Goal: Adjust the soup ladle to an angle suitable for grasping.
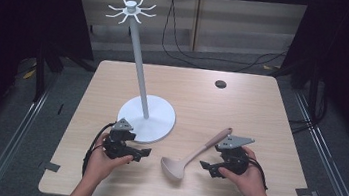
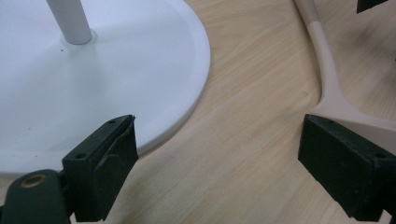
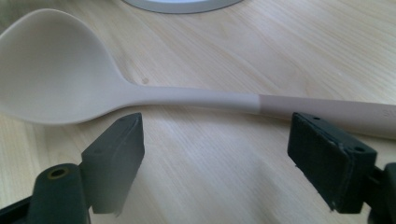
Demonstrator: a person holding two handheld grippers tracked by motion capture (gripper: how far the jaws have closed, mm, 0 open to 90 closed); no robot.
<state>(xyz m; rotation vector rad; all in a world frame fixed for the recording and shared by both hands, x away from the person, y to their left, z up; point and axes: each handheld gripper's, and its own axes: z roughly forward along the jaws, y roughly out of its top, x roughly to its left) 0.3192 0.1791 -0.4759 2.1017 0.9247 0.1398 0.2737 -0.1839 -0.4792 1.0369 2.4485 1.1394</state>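
No writing legible. Ladle (image 1: 190, 158) flat on tabletop (image 1: 241, 111), between left claw (image 1: 141, 153) and right claw (image 1: 206, 166); both wide, empty. White stand (image 1: 147, 115) just behind the left claw.

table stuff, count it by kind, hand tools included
ladle: 1
white hook stand: 1
handheld grippers: 2, left gripper and right gripper, both open and holding nothing
total: 4
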